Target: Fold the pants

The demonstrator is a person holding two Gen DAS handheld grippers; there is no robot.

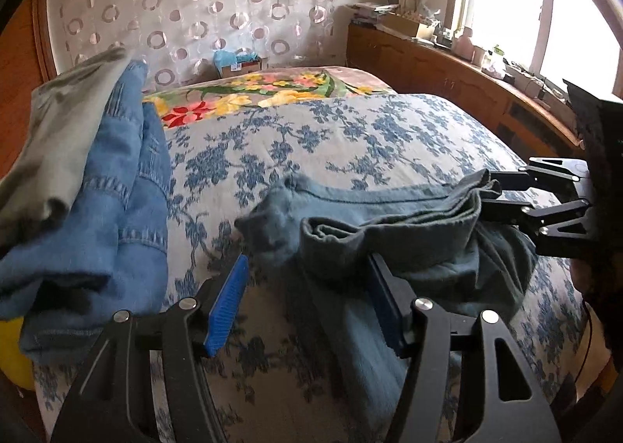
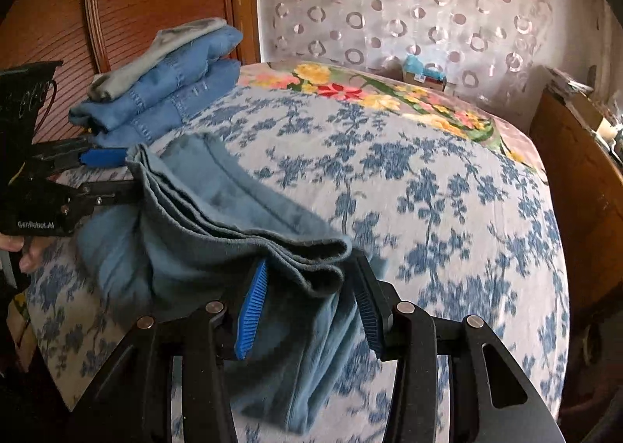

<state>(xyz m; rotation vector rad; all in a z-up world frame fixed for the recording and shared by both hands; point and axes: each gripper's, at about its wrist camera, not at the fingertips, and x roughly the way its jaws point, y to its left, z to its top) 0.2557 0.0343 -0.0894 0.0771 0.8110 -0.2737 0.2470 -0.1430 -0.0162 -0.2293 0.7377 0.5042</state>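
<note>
1. lying on the bed, the pants are a teal-blue bundle folded into several layers, near the front edge of the blue-flowered cover.
2. in the left wrist view, the left gripper stands spread wide; its left blue pad is clear of the cloth, its right finger sits against the folded edge of the pants. nothing is pinched between them.
3. in the right wrist view, the right gripper is parted around the stacked hem layers of the pants; cloth lies between the pads, yet a gap shows on each side, so it looks released, not clenched.
4. the right gripper shows at the far right of the left view, its tips at the other end of the same fold.
5. the left gripper shows at the left edge of the right view, its fingers spread at the pants' far corner.
6. a stack of folded blue jeans with a grey garment on top sits at the left side of the bed, apart from the pants.
7. a floral blanket lies across the far end, below a curtain with ring patterns.
</note>
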